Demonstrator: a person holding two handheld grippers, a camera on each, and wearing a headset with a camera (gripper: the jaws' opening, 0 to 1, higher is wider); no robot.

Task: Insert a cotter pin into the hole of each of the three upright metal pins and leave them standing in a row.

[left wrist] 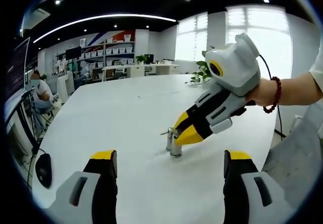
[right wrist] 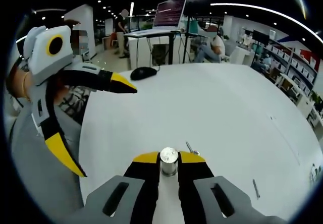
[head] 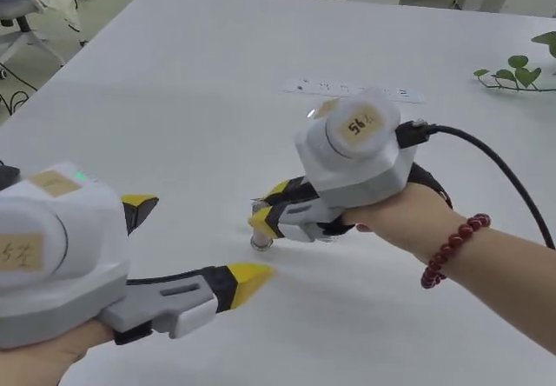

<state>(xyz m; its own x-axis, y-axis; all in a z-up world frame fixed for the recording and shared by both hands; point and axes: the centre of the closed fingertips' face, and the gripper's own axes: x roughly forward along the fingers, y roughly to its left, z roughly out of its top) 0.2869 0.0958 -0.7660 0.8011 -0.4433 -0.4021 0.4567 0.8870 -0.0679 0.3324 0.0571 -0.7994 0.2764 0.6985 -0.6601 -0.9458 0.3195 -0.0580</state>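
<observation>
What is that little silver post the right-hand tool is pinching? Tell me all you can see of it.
It is a short metal pin, a shiny silver cylinder with a flat round top and a wider foot. It stands upright on the white table, clamped between the yellow-tipped jaws of the right gripper. A thin wire piece juts from its side near the top.

Head view looks down; gripper views opposed, sharing pin [left wrist: 174, 144].

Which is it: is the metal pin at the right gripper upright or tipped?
Upright: the metal pin stands on its base on the table, round top up between the jaws of the right gripper.
</observation>
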